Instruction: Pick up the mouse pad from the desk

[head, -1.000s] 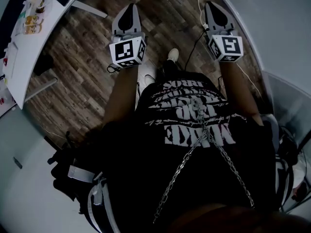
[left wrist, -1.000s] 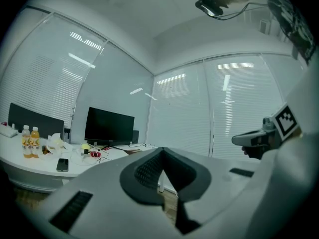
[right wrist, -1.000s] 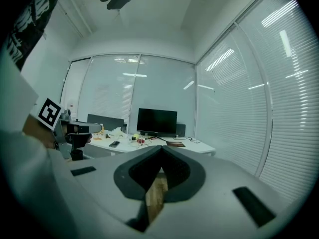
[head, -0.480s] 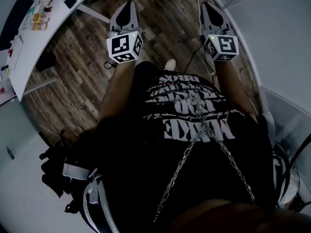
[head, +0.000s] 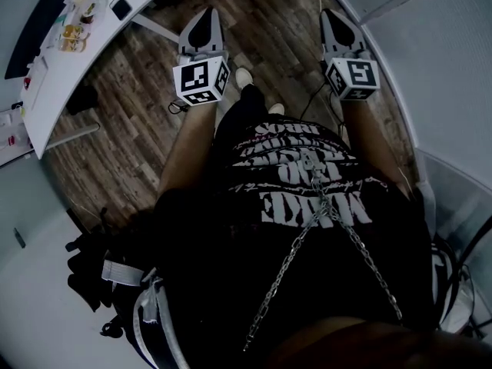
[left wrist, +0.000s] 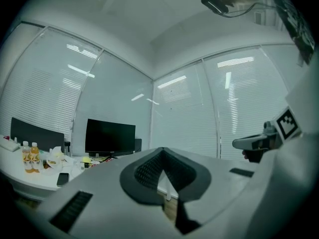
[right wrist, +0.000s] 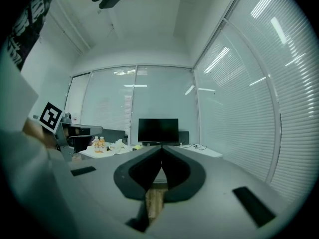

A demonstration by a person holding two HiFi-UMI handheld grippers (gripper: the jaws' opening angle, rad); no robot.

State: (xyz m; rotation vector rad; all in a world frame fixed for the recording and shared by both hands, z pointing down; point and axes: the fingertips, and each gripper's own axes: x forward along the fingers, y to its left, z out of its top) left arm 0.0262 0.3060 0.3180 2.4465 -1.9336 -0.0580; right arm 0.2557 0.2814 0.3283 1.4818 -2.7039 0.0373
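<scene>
Person's shoe (head: 243, 77) steps forward; counter (head: 69, 75) now closer, forward-left of left tongs (head: 203, 23). Left tongs and right tongs (head: 335, 23) both pressed closed, empty, over floor. On counter, mouse pad not discernible; approach under way, likely out of reach.

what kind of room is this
Most likely an office: a white desk carrying a dark monitor, glass walls with slatted blinds all round, and a wood-plank floor.
</scene>
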